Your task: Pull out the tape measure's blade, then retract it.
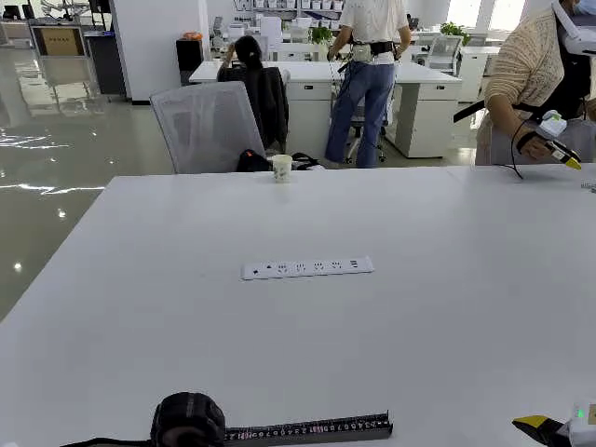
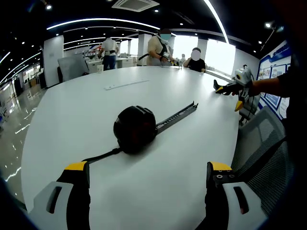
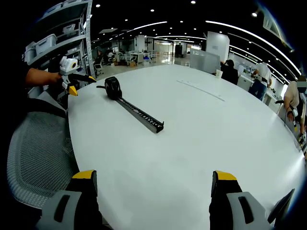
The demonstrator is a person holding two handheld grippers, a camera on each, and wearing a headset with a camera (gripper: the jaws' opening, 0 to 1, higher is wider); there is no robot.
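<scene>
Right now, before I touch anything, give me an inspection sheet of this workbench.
Surface: white table, level.
Job's things: tape measure lying on the table, its blade out and resting flat.
Clutter: power strip mid-table; paper cup at the far edge.
Grippers: left hand-held gripper open, short of the tape measure; right hand-held gripper open, facing the blade's tip, touching nothing.
Cables: black strap trailing from the tape measure.
Surroundings: grey chair beyond the far edge; people at desks behind.
</scene>
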